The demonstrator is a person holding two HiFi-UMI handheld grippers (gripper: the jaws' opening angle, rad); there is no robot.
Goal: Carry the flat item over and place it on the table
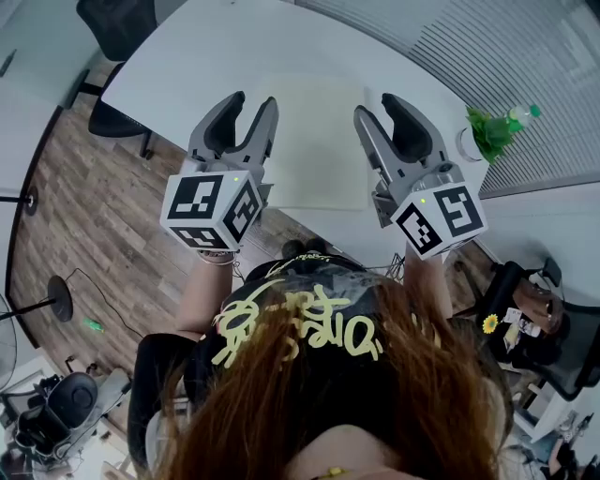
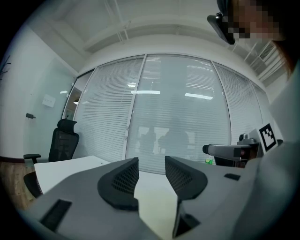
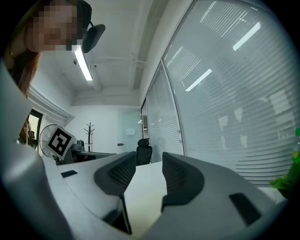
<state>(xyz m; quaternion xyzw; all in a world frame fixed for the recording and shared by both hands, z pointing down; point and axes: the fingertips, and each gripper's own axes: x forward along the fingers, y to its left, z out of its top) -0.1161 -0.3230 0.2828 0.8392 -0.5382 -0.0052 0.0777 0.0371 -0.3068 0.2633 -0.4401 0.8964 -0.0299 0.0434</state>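
Observation:
The flat item [image 1: 319, 141] is a pale cream sheet that lies on the white table [image 1: 187, 66]. It reaches close to the table's near edge. In the head view both grippers hover level over that edge, one at each side of the sheet. My left gripper [image 1: 251, 101] is over the sheet's left border and my right gripper [image 1: 377, 105] over its right border. Each pair of jaws stands partly apart with an empty gap. Seen from the left gripper [image 2: 151, 164] and the right gripper [image 3: 148, 157], the cream sheet [image 2: 154, 206] [image 3: 140, 197] shows through the gap, lower down.
A green plant with a bottle [image 1: 497, 131] stands at the table's right end. Black office chairs [image 1: 117, 28] are at the far left of the table. Blinds [image 2: 178, 108] cover the glass wall beyond. A dark bag [image 1: 534, 309] sits lower right, and a fan base [image 1: 58, 300] is on the wood floor.

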